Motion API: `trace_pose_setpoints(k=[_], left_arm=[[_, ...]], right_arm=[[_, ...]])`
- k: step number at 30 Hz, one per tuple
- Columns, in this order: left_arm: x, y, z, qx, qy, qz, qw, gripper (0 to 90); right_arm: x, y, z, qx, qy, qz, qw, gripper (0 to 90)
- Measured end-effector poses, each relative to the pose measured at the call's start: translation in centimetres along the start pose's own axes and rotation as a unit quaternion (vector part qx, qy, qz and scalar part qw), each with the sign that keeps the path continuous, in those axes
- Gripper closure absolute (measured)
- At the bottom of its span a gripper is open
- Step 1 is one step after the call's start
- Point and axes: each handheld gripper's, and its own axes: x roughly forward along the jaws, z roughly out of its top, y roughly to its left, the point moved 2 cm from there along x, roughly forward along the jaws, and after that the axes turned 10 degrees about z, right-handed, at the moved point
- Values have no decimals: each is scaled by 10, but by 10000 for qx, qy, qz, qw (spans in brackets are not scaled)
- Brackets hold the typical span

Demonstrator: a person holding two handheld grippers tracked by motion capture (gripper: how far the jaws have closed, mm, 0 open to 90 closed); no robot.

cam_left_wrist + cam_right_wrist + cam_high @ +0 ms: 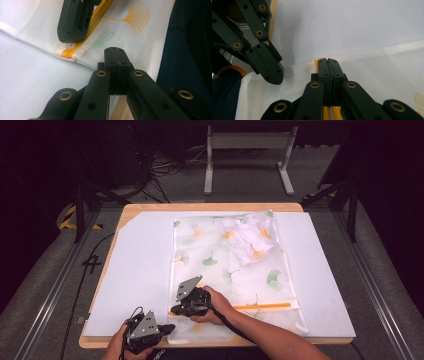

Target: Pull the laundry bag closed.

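A see-through mesh bag printed with ginkgo leaves lies flat on the white board. A crumpled white garment sits inside its far right corner. An orange zipper runs across the near end. My right gripper is shut at the zipper's left end, with the orange tape running under its jaws. My left gripper is shut too, its tips resting on the bag's near left corner. I cannot see whether mesh is pinched between them. The two grippers sit close together.
The board covers a wooden table; its near edge lies just under my hands. A metal stand and cables lie on the floor beyond the table. A dark sleeve fills the right of the left gripper view.
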Motion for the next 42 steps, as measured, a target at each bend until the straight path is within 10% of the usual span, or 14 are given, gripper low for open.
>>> trace_pose_setpoints(k=[6, 15, 42], left_arm=[[1, 1, 1, -25, 19, 11, 10000, 900], [7, 11, 15, 70, -73, 657, 9978, 894], [12, 14, 14, -160, 267, 545, 9980, 900]], right_arm=[[-6, 0, -1, 76, -15, 34, 10000, 900], [-10, 1, -1, 131, 4, -77, 9999, 900], [-16, 10, -10, 9, 214, -302, 9993, 900]])
